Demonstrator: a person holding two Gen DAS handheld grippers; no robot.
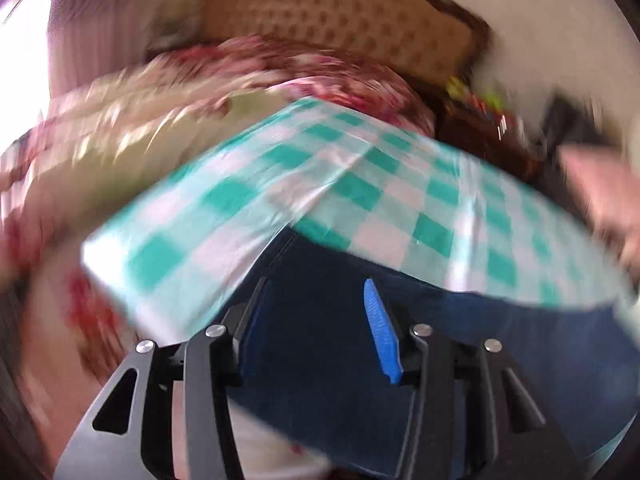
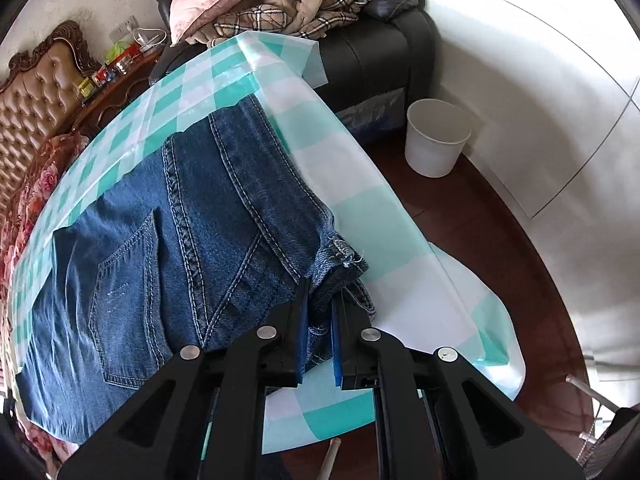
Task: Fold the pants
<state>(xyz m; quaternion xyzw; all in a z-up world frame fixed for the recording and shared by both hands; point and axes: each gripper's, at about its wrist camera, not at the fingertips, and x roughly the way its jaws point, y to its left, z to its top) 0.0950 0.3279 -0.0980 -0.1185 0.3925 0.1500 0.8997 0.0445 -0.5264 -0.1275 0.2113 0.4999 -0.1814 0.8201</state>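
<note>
Blue denim pants (image 2: 168,236) lie folded on a table covered by a teal and white checked cloth (image 2: 360,184). My right gripper (image 2: 320,300) is shut on the pants' frayed hem end at the near right side of the pile. In the blurred left wrist view, my left gripper (image 1: 316,292) is open, its blue-padded fingers (image 1: 380,328) spread above dark blue denim (image 1: 320,352), holding nothing. The checked cloth (image 1: 360,188) lies beyond it.
A white bucket (image 2: 436,136) stands on the dark floor right of the table. A black sofa (image 2: 380,48) with pillows and a plaid blanket is behind. A tufted headboard (image 2: 36,108) and floral bedding (image 1: 280,64) lie to the left.
</note>
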